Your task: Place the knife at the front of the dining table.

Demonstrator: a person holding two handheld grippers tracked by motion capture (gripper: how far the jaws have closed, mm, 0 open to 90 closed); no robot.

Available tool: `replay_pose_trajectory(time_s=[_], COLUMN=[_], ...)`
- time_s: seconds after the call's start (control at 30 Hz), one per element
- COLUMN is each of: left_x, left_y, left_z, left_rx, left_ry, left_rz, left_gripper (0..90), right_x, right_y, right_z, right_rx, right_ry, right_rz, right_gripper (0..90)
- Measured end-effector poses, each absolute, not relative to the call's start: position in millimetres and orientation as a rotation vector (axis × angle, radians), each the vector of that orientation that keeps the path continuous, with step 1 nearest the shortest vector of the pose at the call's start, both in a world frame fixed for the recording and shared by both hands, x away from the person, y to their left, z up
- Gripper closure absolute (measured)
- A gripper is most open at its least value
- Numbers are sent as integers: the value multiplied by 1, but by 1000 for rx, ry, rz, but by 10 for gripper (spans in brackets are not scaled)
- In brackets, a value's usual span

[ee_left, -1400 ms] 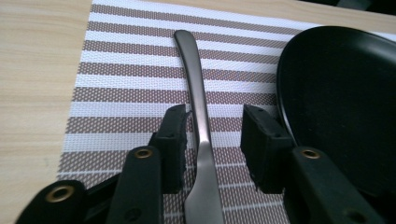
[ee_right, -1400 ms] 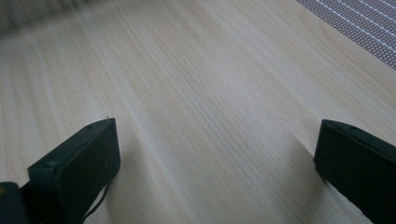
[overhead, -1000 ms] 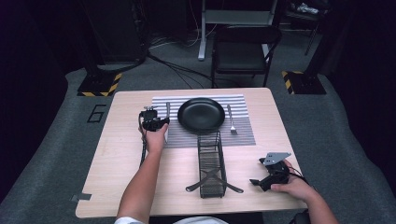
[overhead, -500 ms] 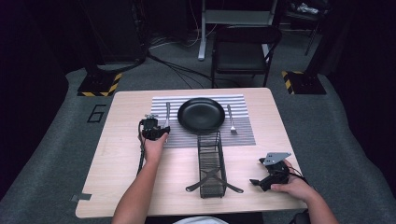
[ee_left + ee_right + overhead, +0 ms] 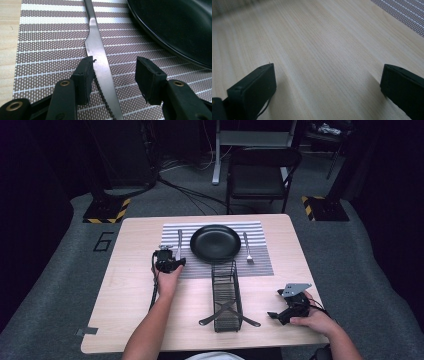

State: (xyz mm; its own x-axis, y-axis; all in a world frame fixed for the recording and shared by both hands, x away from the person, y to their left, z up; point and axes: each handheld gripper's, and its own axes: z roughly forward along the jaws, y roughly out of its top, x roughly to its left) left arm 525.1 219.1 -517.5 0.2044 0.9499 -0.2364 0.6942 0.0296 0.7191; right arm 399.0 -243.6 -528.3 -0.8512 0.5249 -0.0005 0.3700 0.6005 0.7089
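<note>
Landmark: black plate [image 5: 215,243], round and shallow, on the striped placemat [image 5: 260,262] at the far middle of the wooden table [image 5: 125,285].

Knife [image 5: 179,245]: metal, serrated, flat on the placemat just left of the plate, lying lengthwise away from the person and roughly parallel to the plate's left edge. In the left gripper view the knife [image 5: 98,60] runs up between the jaws, its toothed edge close against the left pad; the plate's rim [image 5: 175,27] fills the upper right corner, apart from the blade.

Left gripper [image 5: 167,262]: held in the person's left hand [image 5: 169,277], at the near-left of the plate, over the near end of the knife. Seen along its own jaws, the left gripper [image 5: 115,72] has the fingers part spread and has just been opening; the knife lies between them, the left pad at or against the blade edge, the right pad clear of it. No pinch on the blade.

Fork [image 5: 247,248]: metal, on the placemat just right of the plate, well apart from both grippers.

Wire rack [image 5: 225,295]: black, narrow, standing on the bare table just near of the plate, its crossed feet toward the person.

Right gripper [image 5: 285,312]: held in the right hand [image 5: 312,320], resting at the near-right of the plate, beyond the rack, grey plate on top. In its own view the right gripper [image 5: 327,85] has the fingers spread wide over bare wood, nothing between them; a corner of placemat [image 5: 404,15] at upper right.
</note>
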Motion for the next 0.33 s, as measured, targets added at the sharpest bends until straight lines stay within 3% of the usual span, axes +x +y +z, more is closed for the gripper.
replay_pose_trajectory(time_s=[0.33], left_x=[507], left_y=[220], left_z=[-494], left_rx=[1775], left_ry=[1480], left_rz=[457], left_gripper=[469], right_x=[399], right_y=[-244], right_z=[-528], right_rx=[742], right_ry=[2619], right_rz=[1089], right_gripper=[0])
